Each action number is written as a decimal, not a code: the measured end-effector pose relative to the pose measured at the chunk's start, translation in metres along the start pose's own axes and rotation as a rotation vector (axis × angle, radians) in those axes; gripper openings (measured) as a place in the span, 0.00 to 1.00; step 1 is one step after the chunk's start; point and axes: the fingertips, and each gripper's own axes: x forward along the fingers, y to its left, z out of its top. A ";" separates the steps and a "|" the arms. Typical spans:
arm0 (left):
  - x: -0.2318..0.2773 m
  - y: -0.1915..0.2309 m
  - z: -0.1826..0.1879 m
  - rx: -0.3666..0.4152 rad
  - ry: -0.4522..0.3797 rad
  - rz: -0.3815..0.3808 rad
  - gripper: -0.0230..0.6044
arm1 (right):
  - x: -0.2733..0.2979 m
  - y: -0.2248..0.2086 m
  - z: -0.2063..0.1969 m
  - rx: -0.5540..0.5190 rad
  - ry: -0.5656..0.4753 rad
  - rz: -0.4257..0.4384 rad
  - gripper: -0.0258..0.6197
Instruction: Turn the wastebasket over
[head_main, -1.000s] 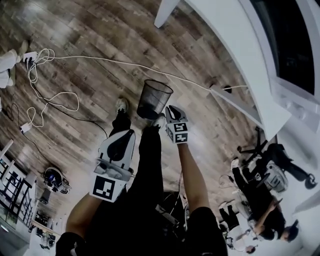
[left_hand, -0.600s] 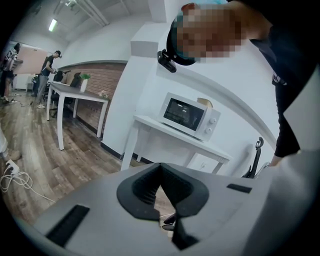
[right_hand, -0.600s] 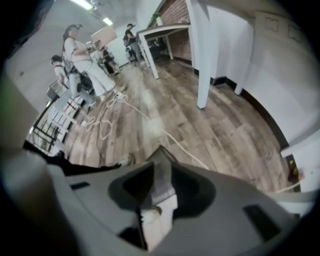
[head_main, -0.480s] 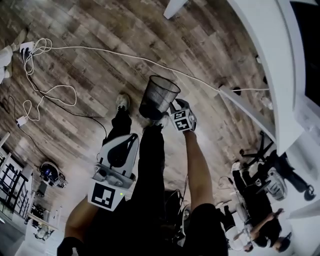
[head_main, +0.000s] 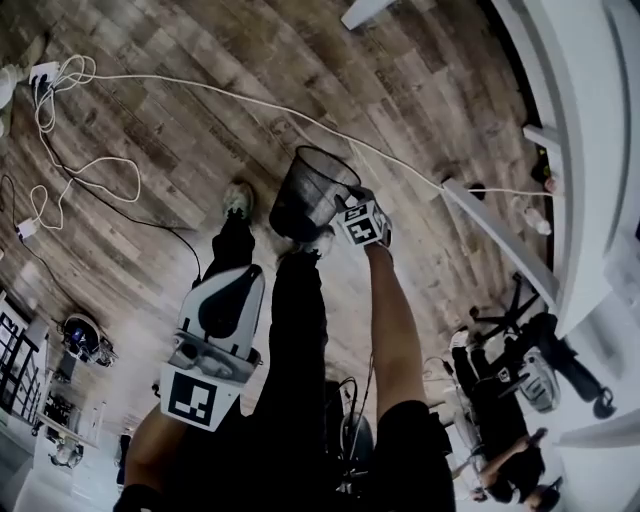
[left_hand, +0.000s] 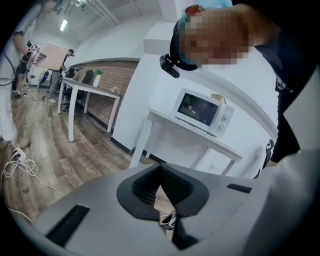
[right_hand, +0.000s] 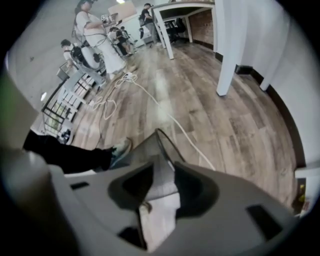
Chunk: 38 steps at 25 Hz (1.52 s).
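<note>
The wastebasket (head_main: 305, 195), a black one of wire mesh, stood on the wooden floor (head_main: 200, 40) with its open mouth up, not yet turned over, just in front of the person's two shoes (head_main: 238, 198). The right claw (head_main: 348, 203) pointed steeply down at the right side of its rim. In the right gripper view the jaws of this claw stood well apart. They had just been opening, and the thin rim and a part of the mesh wall rose in the gap between them. The pads did not press on it, so the claw held nothing. The left claw (head_main: 240, 278) was well apart from the wastebasket, nearer to the head camera, above the person's left leg (head_main: 232, 250) in black trousers. In the left gripper view its jaws were closed, the tips meeting, with nothing between them. Behind them a microwave (left_hand: 202, 112) stood on a white surface (left_hand: 220, 142) by the wall. A white cable (head_main: 250, 100) ran across the floor behind the wastebasket and passed close to its rim; whether it touched the rim, I could not tell.
</note>
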 end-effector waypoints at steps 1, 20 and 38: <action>0.001 0.003 -0.001 -0.004 -0.004 0.006 0.09 | 0.004 -0.001 0.001 -0.001 0.002 0.005 0.24; 0.007 0.041 -0.033 -0.034 0.022 0.038 0.09 | 0.058 -0.001 0.008 -0.222 0.188 0.134 0.25; -0.004 0.057 -0.028 -0.064 0.001 0.067 0.09 | 0.047 0.039 0.026 -0.385 0.261 0.302 0.12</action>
